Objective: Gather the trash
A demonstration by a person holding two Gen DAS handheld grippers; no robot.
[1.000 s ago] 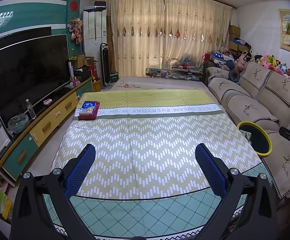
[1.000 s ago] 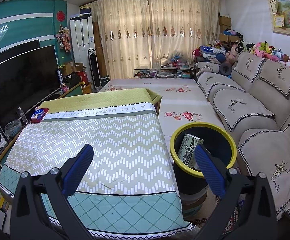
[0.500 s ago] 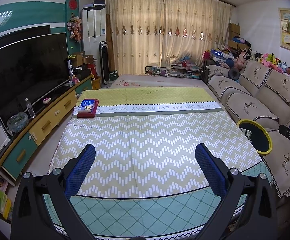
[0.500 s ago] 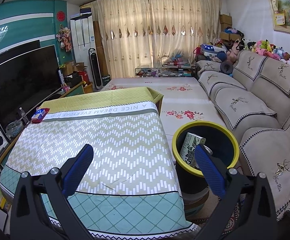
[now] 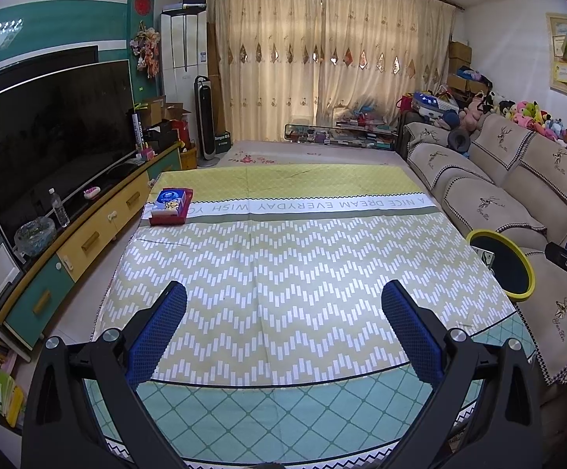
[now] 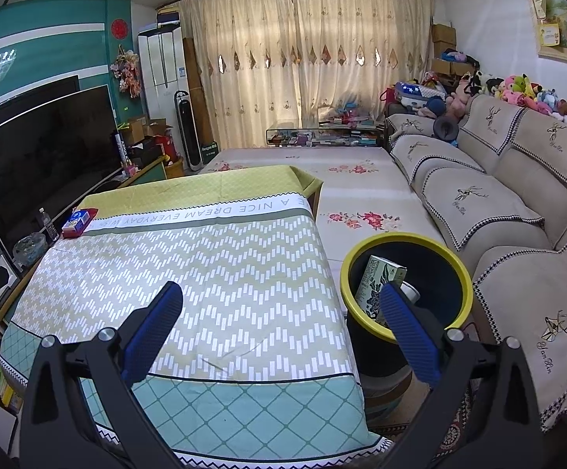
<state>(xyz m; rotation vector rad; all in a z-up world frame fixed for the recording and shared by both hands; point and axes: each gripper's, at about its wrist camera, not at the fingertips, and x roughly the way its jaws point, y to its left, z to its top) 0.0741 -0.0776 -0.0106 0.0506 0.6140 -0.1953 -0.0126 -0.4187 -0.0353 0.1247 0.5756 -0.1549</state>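
**Both grippers empty over the table, trash in the bin**

I see the big table under its zigzag cloth filling both views, with the sofa along its right. My left gripper and right gripper hang above the near edge, jaws spread wide, nothing between them. The yellow-rimmed bin stands between table and sofa, holding a green carton and a white cup. A tissue pack sits at the far left corner.

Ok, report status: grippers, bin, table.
Left gripper open, empty. Right gripper open, empty. Bin holds carton. Red box on table.
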